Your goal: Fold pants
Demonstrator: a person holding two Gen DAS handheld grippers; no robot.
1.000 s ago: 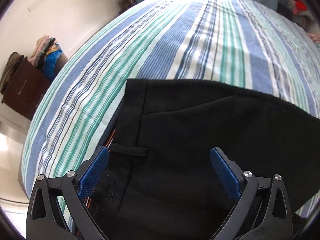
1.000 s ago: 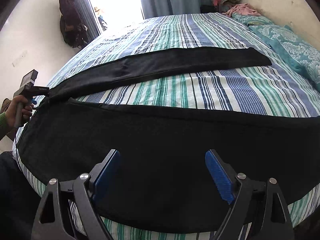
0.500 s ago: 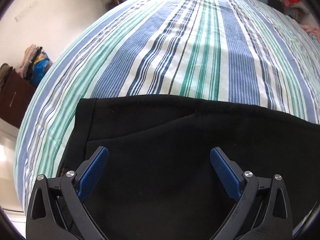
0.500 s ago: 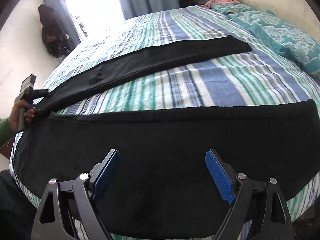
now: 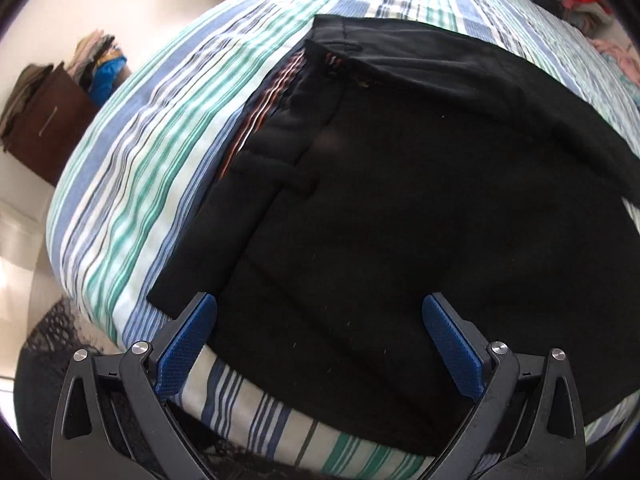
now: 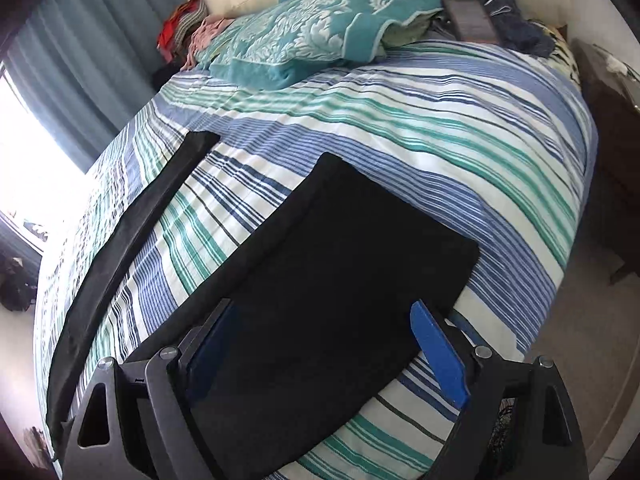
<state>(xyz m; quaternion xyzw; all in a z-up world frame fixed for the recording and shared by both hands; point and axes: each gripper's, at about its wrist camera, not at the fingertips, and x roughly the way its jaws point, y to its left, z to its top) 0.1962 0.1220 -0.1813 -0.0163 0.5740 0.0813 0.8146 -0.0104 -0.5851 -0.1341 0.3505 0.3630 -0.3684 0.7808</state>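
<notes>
Black pants [image 5: 400, 200] lie spread flat on a striped bed [image 5: 152, 168]. In the left wrist view I see the waist end, with the waistband, a belt loop and a striped lining at the open fly. My left gripper [image 5: 320, 340] is open and empty, just above the near corner of the waistband. In the right wrist view the near leg [image 6: 340, 280] ends in a hem right in front of me, and the far leg [image 6: 132, 232] stretches along the bed. My right gripper [image 6: 324, 348] is open and empty over the near leg's hem end.
A teal patterned blanket [image 6: 312, 36], pillows and a dark tablet [image 6: 472, 20] lie at the head of the bed. A brown cabinet [image 5: 44, 120] with stacked clothes stands to the left of the bed. A dark dresser [image 6: 616, 160] stands to the right. Curtains [image 6: 80, 60] hang behind.
My left gripper has pulled back toward the bed's near edge, so the whole waistband shows. My right gripper has swung right along the near leg to its hem end. Both stay open.
</notes>
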